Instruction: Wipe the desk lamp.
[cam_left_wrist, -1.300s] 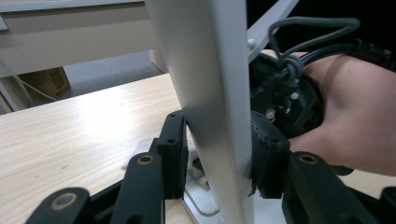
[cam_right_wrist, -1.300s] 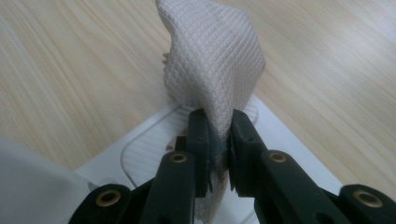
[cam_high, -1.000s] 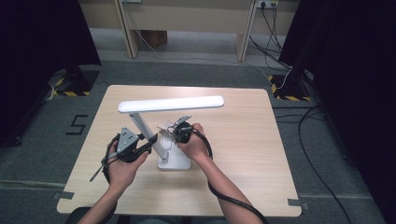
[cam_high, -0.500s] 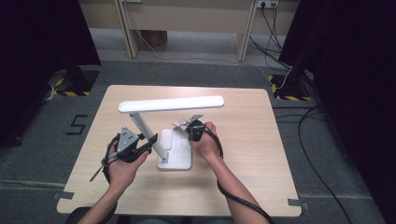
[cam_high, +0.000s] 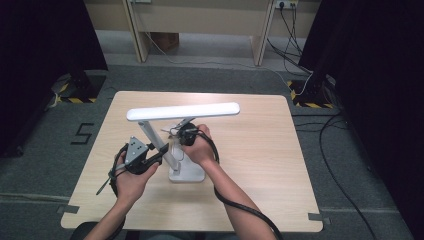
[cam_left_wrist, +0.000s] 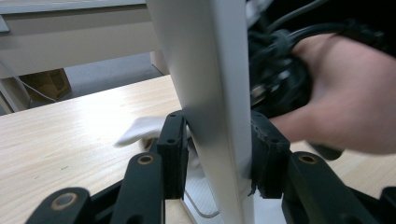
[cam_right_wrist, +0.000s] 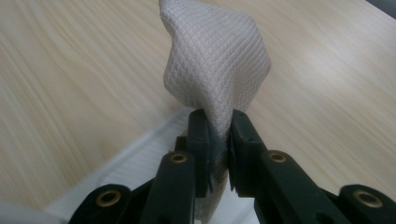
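The light wooden bench (cam_high: 260, 165) holds a white desk lamp (cam_high: 181, 112) w/ a long flat head bar, a slanted arm and a flat base near the middle of the bench.

On the left, the left hand-held gripper (cam_high: 161, 152) sits in the person's left hand (cam_high: 131, 176), near the front-left part of the bench. Its black jaws are pinching the lamp's slanted white arm (cam_left_wrist: 212, 93), one pad on each side of it, touching. In the left gripper view (cam_left_wrist: 218, 156) the arm stands up between the two pads and the white base (cam_left_wrist: 201, 196) lies just below. The grey three-cornered plate (cam_high: 136, 147) sits on top of this gripper.

In the middle, the lamp head bar runs left to right above both hands. The base (cam_high: 187, 172) rests flat on the bench, between the two hands.

On the right, the right hand-held gripper (cam_high: 175, 131) is held by the right hand (cam_high: 199, 147), just under the head bar and right beside the lamp arm. Its jaws are pressed together on a small white woven cloth (cam_right_wrist: 217, 60) w/ a tiny grid pattern. In the right gripper view (cam_right_wrist: 218, 140) the cloth pokes up past the jaw tips, bunched and folded, over the bench and the edge of the lamp base (cam_right_wrist: 135, 163). A black cable (cam_high: 240, 207) trails along the right forearm toward the near edge.
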